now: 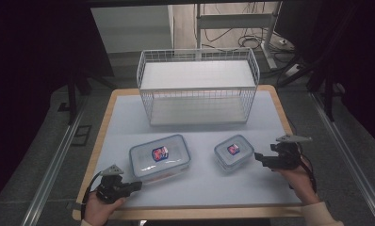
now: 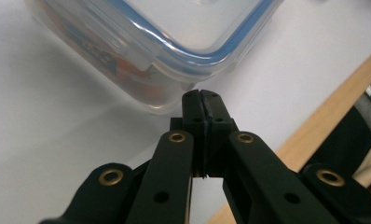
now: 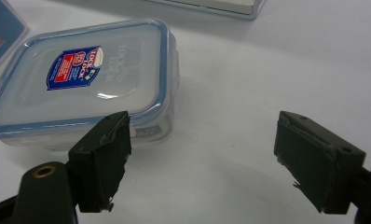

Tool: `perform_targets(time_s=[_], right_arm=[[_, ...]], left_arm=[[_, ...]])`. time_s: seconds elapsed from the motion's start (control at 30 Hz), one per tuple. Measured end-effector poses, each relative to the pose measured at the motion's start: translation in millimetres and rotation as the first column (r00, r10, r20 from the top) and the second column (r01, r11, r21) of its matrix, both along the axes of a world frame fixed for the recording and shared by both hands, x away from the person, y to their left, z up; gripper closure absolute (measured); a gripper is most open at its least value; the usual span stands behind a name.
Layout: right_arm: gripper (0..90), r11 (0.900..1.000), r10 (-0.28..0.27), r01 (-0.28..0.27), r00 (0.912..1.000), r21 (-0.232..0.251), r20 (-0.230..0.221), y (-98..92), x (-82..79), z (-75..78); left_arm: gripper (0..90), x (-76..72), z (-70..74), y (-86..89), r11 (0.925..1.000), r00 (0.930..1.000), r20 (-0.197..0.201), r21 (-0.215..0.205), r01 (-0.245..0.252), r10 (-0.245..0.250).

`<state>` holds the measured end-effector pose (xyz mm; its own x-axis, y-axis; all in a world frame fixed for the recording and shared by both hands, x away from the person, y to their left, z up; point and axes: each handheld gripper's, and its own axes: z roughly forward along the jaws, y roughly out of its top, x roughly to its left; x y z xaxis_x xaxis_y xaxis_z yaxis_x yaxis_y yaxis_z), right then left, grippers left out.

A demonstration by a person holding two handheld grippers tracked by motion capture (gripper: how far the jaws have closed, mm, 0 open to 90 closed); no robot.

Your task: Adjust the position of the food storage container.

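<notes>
Two black tongs work a pale tabletop (image 1: 129, 117). Left gripper (image 2: 203, 100) has its jaws pressed together, empty, just beside a corner of the large clear blue-rimmed plastic box (image 2: 174, 42). Right gripper (image 3: 200, 154) stands wide apart, near the small clear blue-rimmed box (image 3: 81, 79), whose lid reads "LOCK&LOCK". Beyond stands a white wire basket rack (image 1: 198, 87).

I see a white wire rack (image 1: 198, 84) on my pale grey-white table (image 1: 129, 117), which has a light wood edge. Both boxes, large (image 1: 160, 157) and small (image 1: 233, 152), are clear plastic with blue-rimmed lids and red-and-blue labels. My grippers' jaws are black with brass rivets.
</notes>
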<state>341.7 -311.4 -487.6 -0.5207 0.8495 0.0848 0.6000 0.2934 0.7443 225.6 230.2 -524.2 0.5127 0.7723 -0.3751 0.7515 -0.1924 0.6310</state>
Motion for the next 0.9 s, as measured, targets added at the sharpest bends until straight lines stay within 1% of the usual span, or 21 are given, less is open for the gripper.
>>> perform_targets(time_s=[0.03,0.07,0.1,0.13,0.17,0.2,0.23,0.27,0.37,0.43,0.47,0.5,0.57,0.6,0.63,0.67,0.7,0.73,0.77,0.83,0.9], right_arm=[[19.1,1.000,0.000,0.000,1.0000,0.000,0.000,0.0,0.0,0.0],[19.1,1.000,0.000,0.000,1.0000,-0.002,-0.001,0.0,0.2,-0.5],[19.1,1.000,0.001,-0.001,1.0000,-0.003,-0.001,0.0,0.2,-0.6],[19.1,1.000,0.001,-0.001,1.0000,-0.003,-0.001,0.0,0.2,-0.6],[19.1,1.000,0.000,0.000,1.0000,-0.002,-0.001,0.0,0.1,-0.5],[19.1,1.000,0.000,0.000,1.0000,-0.003,0.000,-0.1,0.1,-0.6],[19.1,1.000,0.000,0.000,1.0000,-0.003,0.000,-0.1,0.1,-0.6],[19.1,1.000,-0.001,0.001,1.0000,-0.001,-0.002,-0.3,0.2,-0.8],[19.1,1.000,-0.001,0.001,1.0000,-0.002,-0.003,-0.5,0.4,-1.2],[19.1,1.000,-0.001,0.001,1.0000,-0.003,-0.003,-0.8,0.6,-1.5],[19.1,1.000,0.000,0.000,1.0000,-0.004,-0.003,-0.8,0.6,-1.6],[19.1,1.000,0.000,0.000,1.0000,-0.004,-0.003,-0.8,0.6,-1.6],[19.1,1.000,0.000,0.000,1.0000,-0.002,-0.003,-0.5,0.4,-1.4],[19.1,1.000,0.000,0.000,1.0000,-0.002,-0.002,-0.5,0.1,-1.0],[19.1,1.000,0.000,0.000,1.0000,-0.002,-0.002,-0.5,0.1,-1.0],[19.1,1.000,0.000,0.000,1.0000,0.000,0.000,-0.4,0.1,-0.6],[19.1,1.000,-0.001,0.001,1.0000,0.000,0.000,-0.4,0.2,-0.5],[19.1,1.000,-0.001,0.001,1.0000,0.000,0.000,-0.4,0.2,-0.5],[19.1,1.000,0.000,0.000,1.0000,-0.003,0.000,-0.1,0.3,-0.6],[19.1,1.000,0.002,-0.002,1.0000,-0.004,-0.001,0.4,0.3,-0.8],[19.1,1.000,0.004,-0.004,1.0000,-0.005,-0.003,0.7,0.3,-1.1]], left_arm=[[90.0,0.0,0.0,0.0,1.0000,1.0000,0.000,0.000,0.000,0.000],[90.0,8.1,0.0,1.7,0.9999,1.0000,0.000,-0.013,-0.003,0.003],[90.0,12.3,0.1,2.2,0.9998,1.0000,0.000,-0.020,-0.001,0.001],[90.0,12.3,0.1,2.2,0.9998,1.0000,0.000,-0.020,-0.001,0.001],[90.0,16.3,0.4,2.7,0.9996,1.0000,0.002,-0.027,0.004,-0.004],[90.0,23.6,0.3,2.5,1.0000,0.9999,0.007,-0.006,-0.007,0.007],[90.0,23.6,0.3,2.5,1.0000,0.9999,0.007,-0.006,-0.007,0.007],[90.0,29.6,-0.5,3.8,0.9999,0.9999,0.005,-0.006,-0.011,0.011],[90.0,32.1,-1.3,5.9,0.9998,0.9998,0.007,-0.008,-0.019,0.019],[90.0,30.8,-1.1,8.0,0.9998,0.9998,0.007,-0.007,-0.020,0.021],[90.0,27.1,0.0,13.2,0.9996,0.9995,0.010,-0.004,-0.029,0.029],[90.0,27.1,0.0,13.2,0.9996,0.9995,0.010,-0.004,-0.029,0.029],[90.0,22.8,0.8,21.8,0.9983,0.9982,0.011,0.000,-0.059,0.059],[90.0,20.8,1.5,33.5,0.9941,0.9940,0.015,0.009,-0.108,0.108],[90.0,20.8,1.5,33.5,0.9941,0.9940,0.015,0.009,-0.108,0.108],[90.0,21.9,1.0,44.1,0.9868,0.9869,0.019,0.020,-0.161,0.160],[90.0,23.5,0.1,47.5,0.9853,0.9853,0.018,0.015,-0.170,0.170],[90.0,23.5,0.1,47.5,0.9853,0.9853,0.018,0.015,-0.170,0.170],[90.0,27.9,-2.4,49.0,0.9846,0.9846,0.014,0.010,-0.174,0.174],[90.0,32.0,-4.6,44.4,0.9877,0.9876,0.011,0.004,-0.157,0.157],[90.0,34.6,-4.7,38.0,0.9856,0.9864,0.019,0.041,-0.164,0.163]])
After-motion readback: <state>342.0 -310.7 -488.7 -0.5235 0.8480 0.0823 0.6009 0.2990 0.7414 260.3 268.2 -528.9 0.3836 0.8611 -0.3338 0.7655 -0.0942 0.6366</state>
